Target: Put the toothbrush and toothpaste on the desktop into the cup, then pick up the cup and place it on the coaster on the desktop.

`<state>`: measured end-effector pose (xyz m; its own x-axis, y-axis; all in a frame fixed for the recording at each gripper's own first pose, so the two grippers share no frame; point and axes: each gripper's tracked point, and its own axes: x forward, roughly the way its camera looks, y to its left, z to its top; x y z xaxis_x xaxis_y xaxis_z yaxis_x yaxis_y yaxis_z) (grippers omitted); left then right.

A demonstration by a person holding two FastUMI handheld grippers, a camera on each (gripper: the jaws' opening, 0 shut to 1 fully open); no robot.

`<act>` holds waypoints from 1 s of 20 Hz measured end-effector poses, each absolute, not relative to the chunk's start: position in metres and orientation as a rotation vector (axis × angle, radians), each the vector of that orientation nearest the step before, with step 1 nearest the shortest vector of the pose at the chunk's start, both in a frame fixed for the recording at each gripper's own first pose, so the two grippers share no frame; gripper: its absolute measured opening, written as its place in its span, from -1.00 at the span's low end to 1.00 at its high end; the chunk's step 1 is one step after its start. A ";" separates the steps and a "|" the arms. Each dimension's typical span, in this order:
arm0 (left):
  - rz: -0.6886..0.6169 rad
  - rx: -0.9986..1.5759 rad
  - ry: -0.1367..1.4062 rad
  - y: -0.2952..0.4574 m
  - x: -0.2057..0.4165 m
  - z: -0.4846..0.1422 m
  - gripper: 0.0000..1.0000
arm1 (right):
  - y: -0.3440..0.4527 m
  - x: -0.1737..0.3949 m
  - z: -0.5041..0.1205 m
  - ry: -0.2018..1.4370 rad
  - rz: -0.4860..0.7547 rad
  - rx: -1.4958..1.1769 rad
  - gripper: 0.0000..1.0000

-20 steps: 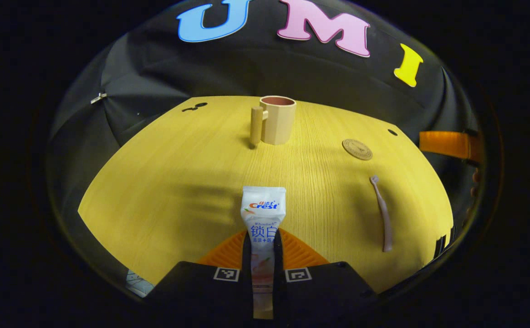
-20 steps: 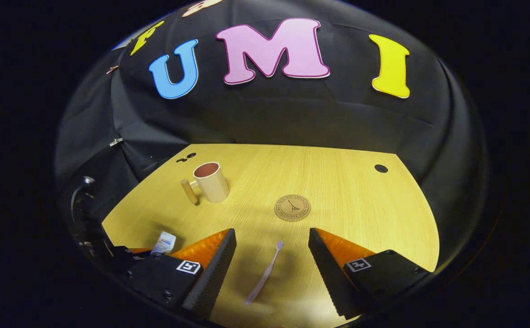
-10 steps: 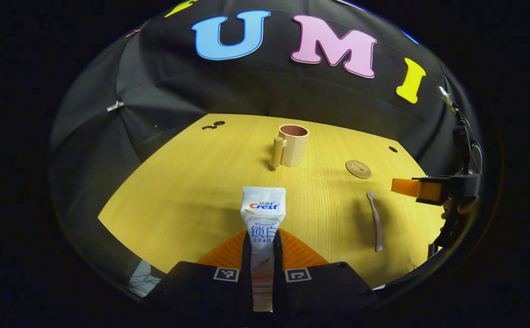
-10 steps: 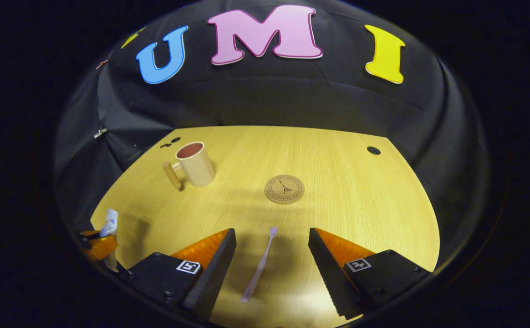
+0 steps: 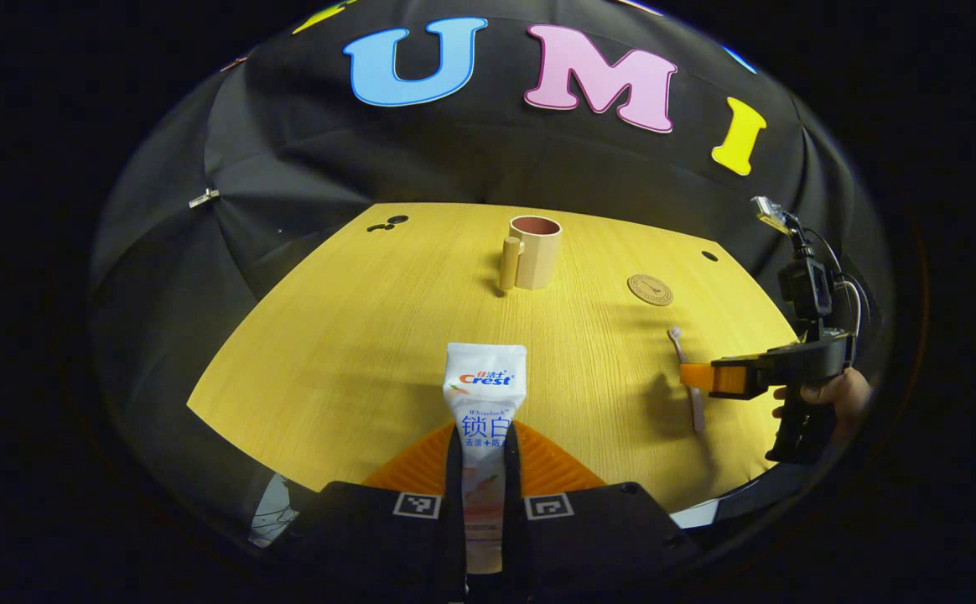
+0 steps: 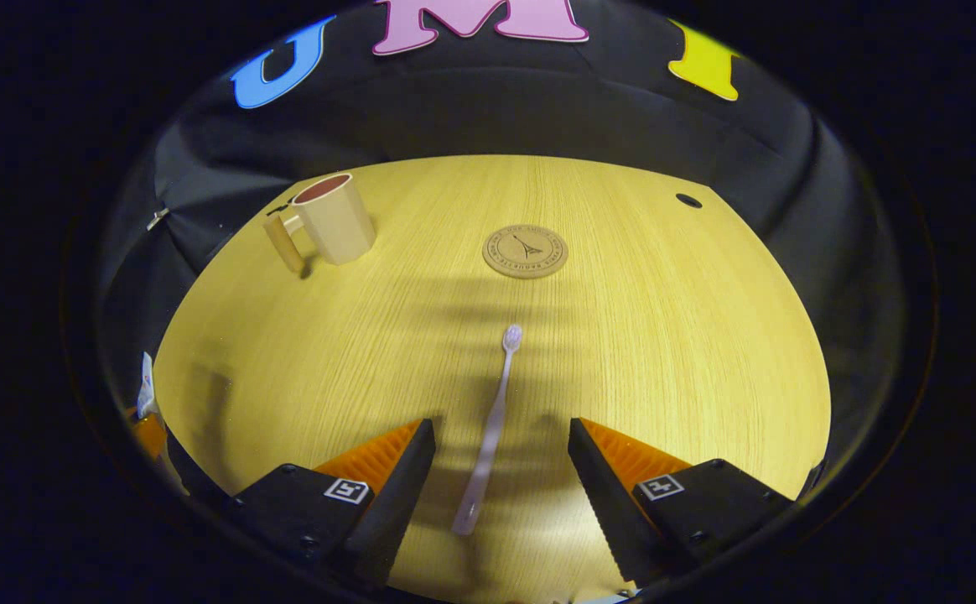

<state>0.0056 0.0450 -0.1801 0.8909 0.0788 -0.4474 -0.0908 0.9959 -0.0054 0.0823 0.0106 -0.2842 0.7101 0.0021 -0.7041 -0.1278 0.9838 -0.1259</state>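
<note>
Left gripper view: the left gripper is clamped on the toothpaste, held above the desk; the cup stands far ahead, the coaster to its right.

Right gripper view: the right gripper has its 2 fingers apart either side of the toothbrush, which lies flat on the desk.

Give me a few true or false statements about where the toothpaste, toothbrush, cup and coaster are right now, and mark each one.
1. The left gripper is shut on the toothpaste. True.
2. The toothbrush stands in the cup. False: it lies flat on the desktop.
3. The right gripper is open, its fingers either side of the toothbrush. True.
4. The cup sits on the coaster. False: they stand apart.
</note>
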 end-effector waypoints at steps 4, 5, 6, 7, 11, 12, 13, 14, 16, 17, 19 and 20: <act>0.066 -0.015 0.470 0.043 -0.004 -0.183 -0.56 | 0.013 0.074 -0.300 0.830 0.080 -0.187 0.97; 0.062 -0.008 0.472 0.042 -0.005 -0.184 -0.56 | 0.012 0.071 -0.304 0.850 0.071 -0.188 0.96; 0.058 -0.001 0.475 0.042 -0.007 -0.186 -0.56 | 0.012 0.075 -0.300 0.825 0.069 -0.188 0.94; 0.055 0.002 0.477 0.041 -0.008 -0.186 -0.65 | 0.012 0.074 -0.303 0.839 0.067 -0.191 0.89; 0.042 -0.009 0.482 0.036 -0.008 -0.189 -0.56 | 0.013 0.078 -0.302 0.849 0.066 -0.188 0.17; 0.041 -0.011 0.481 0.035 -0.006 -0.189 -0.47 | 0.013 0.081 -0.303 0.851 0.068 -0.191 -0.24; 0.039 -0.014 0.481 0.034 -0.005 -0.188 -0.56 | 0.014 0.079 -0.301 0.855 0.077 -0.197 -0.23; 0.036 -0.016 0.479 0.032 -0.004 -0.189 -0.56 | 0.014 0.079 -0.301 0.863 0.084 -0.211 -0.22; 0.029 -0.020 0.481 0.028 -0.001 -0.189 -0.56 | 0.019 0.082 -0.302 0.878 0.121 -0.246 -0.61; 0.026 -0.020 0.482 0.026 0.001 -0.189 -0.56 | 0.021 0.079 -0.304 0.881 0.148 -0.269 -0.82; 0.019 -0.014 0.486 0.023 0.004 -0.191 -0.57 | 0.029 0.075 -0.305 0.900 0.234 -0.285 -0.87; 0.016 -0.013 0.489 0.022 0.005 -0.193 -0.57 | 0.030 0.072 -0.305 0.913 0.269 -0.290 -0.87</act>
<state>0.0053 0.0217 -0.1932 0.8828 0.0122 -0.4696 -0.0184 0.9998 -0.0086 0.0719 0.0299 -0.3047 0.5835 0.1055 -0.8052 -0.3487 0.9280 -0.1310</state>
